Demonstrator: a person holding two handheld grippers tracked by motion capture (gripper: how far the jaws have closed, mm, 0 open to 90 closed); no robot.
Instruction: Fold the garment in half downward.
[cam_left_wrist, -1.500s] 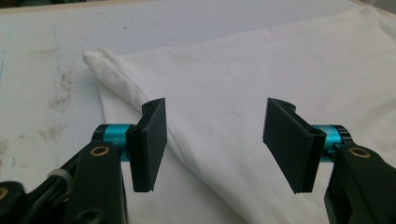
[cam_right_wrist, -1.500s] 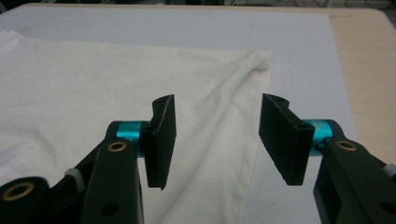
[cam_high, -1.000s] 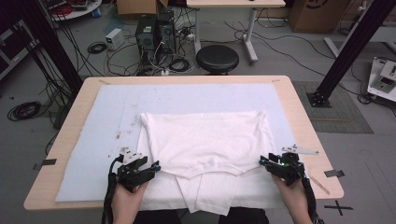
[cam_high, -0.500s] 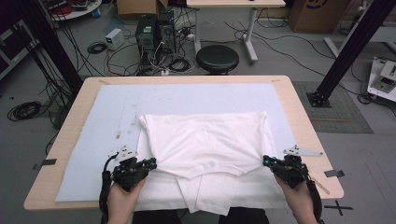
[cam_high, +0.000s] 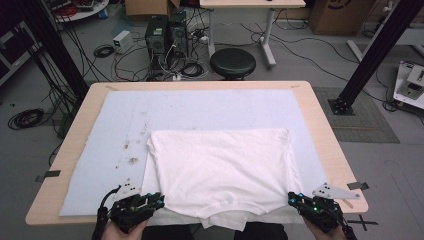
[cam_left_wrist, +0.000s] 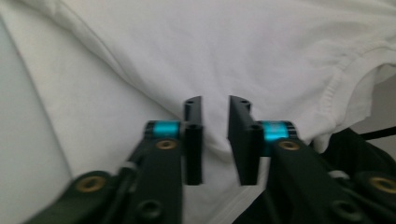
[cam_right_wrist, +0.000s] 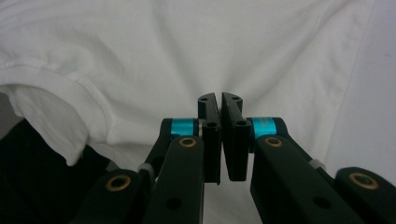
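Observation:
A white T-shirt (cam_high: 220, 170) lies folded flat on a pale blue mat (cam_high: 200, 107), its collar end hanging over the table's near edge. My left gripper (cam_high: 158, 199) sits at the shirt's near left corner. In the left gripper view it (cam_left_wrist: 215, 100) is open, its jaws having just been opening, and the cloth (cam_left_wrist: 243, 42) lies beyond them with nothing pinched. My right gripper (cam_high: 292, 199) is at the near right corner. In the right gripper view it (cam_right_wrist: 219, 97) shows only a thin slit; its jaws have just been easing apart, and the shirt's creases (cam_right_wrist: 187, 51) run into the tips.
The wooden table (cam_high: 320, 130) carries the mat, which has dark specks (cam_high: 132, 160) left of the shirt. Behind the table stand a black stool (cam_high: 232, 62), computer cases and loose cables on the floor. A black frame post (cam_high: 370, 55) rises at the right.
Both hands have drawn back toward the table's near edge, and the T-shirt has slid the same way with them, so more of it hangs over the edge.

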